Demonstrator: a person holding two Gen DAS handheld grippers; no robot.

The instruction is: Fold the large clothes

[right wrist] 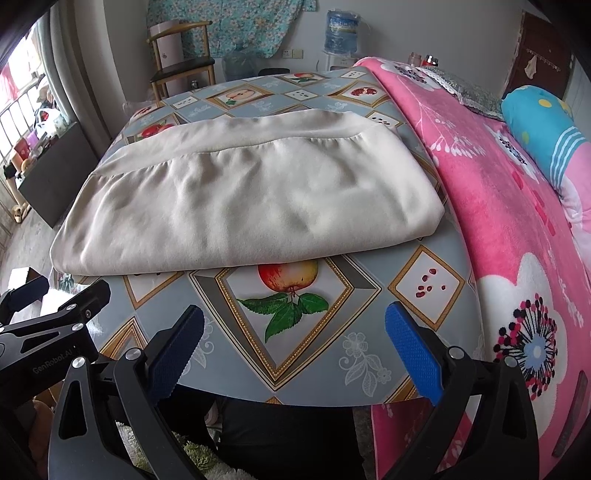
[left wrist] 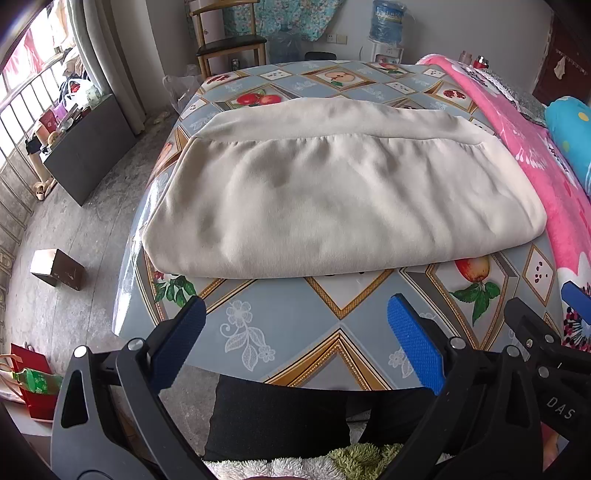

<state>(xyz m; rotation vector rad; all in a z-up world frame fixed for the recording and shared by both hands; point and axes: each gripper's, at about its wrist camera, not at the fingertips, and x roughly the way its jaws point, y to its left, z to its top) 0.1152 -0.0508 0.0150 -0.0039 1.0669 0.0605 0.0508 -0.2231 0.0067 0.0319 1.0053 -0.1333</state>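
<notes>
A cream garment (left wrist: pixel 332 192) lies folded in a flat rectangle on the table (left wrist: pixel 288 332), its wide hem band along the far side. The same garment (right wrist: pixel 243 206) fills the table's middle in the right wrist view. My left gripper (left wrist: pixel 295 314) hovers open over the table's near edge, short of the garment, nothing between its blue pads. My right gripper (right wrist: pixel 294 323) is open too, near the front edge by the apple print, empty. The right gripper (left wrist: pixel 535 325) shows at the right of the left wrist view; the left gripper (right wrist: pixel 55 306) shows at the left of the right wrist view.
The table has a fruit-print cover. A pink flowered blanket (right wrist: pixel 517 221) on a bed butts against its right side, with a blue pillow (right wrist: pixel 539 122). A wooden chair (left wrist: pixel 229 40) and water bottle (left wrist: pixel 386 20) stand behind. A small box (left wrist: pixel 57 267) sits on the floor left.
</notes>
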